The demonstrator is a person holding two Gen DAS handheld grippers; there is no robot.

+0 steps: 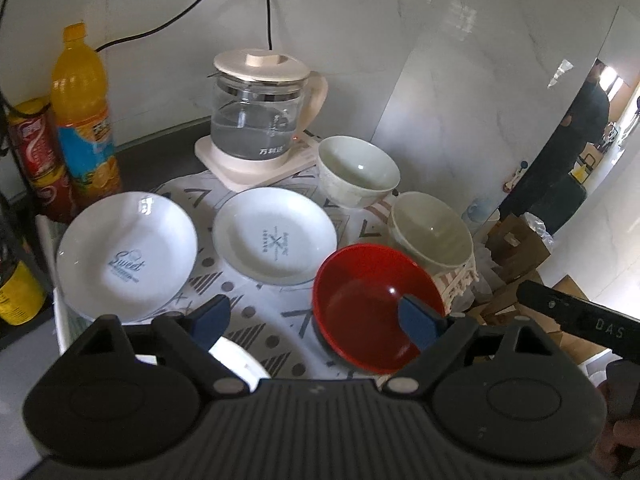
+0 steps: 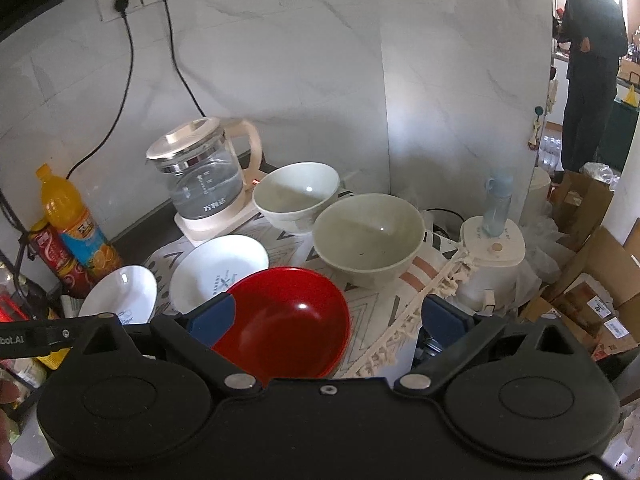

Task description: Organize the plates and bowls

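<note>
On a patterned cloth [image 1: 276, 320] lie two white plates, one marked "Sweet" [image 1: 126, 256] and one with a small logo [image 1: 276, 236]. A red bowl [image 1: 376, 304] sits at the front right, with a large pale green bowl [image 1: 432, 232] and a white bowl [image 1: 358, 172] behind it. My left gripper [image 1: 314, 320] is open above the cloth, its right fingertip over the red bowl. My right gripper [image 2: 328, 320] is open and empty above the red bowl [image 2: 288, 316]. The green bowl [image 2: 368, 236], white bowl [image 2: 296, 196] and both plates [image 2: 218, 268] [image 2: 120, 296] show there too.
A glass kettle [image 1: 260, 120] on its base stands at the back by the marble wall. An orange drink bottle [image 1: 84, 120] and red cans [image 1: 38, 160] stand at the left. A white appliance [image 2: 492, 256] and cardboard boxes [image 2: 588, 280] are to the right. A person [image 2: 588, 64] stands far right.
</note>
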